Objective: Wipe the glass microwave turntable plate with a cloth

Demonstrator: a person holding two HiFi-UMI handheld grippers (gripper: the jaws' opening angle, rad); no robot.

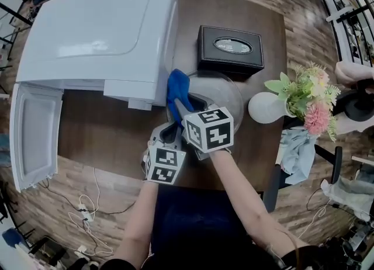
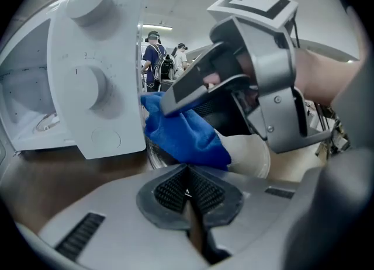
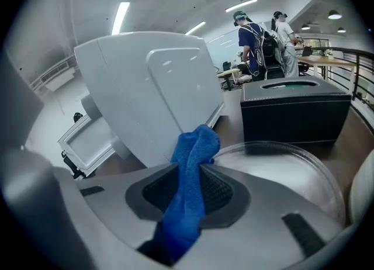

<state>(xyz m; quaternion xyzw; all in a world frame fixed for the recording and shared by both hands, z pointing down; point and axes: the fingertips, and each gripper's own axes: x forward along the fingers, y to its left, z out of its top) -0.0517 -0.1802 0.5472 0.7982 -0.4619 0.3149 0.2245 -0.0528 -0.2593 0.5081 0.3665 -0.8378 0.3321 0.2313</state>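
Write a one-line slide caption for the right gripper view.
Right gripper clamps a blue cloth by the glass turntable plate, white microwave and black tissue box behind.

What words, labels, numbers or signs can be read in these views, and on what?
No readable words or numbers anywhere.
Marker cubes: black-and-white square patterns only, no text.
Microwave dial panel: faint tick marks, too small to read.
Black box: no print visible.

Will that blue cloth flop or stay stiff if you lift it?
Probably floppy: the blue fuzzy cloth folds and bunches where the right gripper pinches it. Likely light, since it stands up above the jaws unaided. Its nap should resist slipping.
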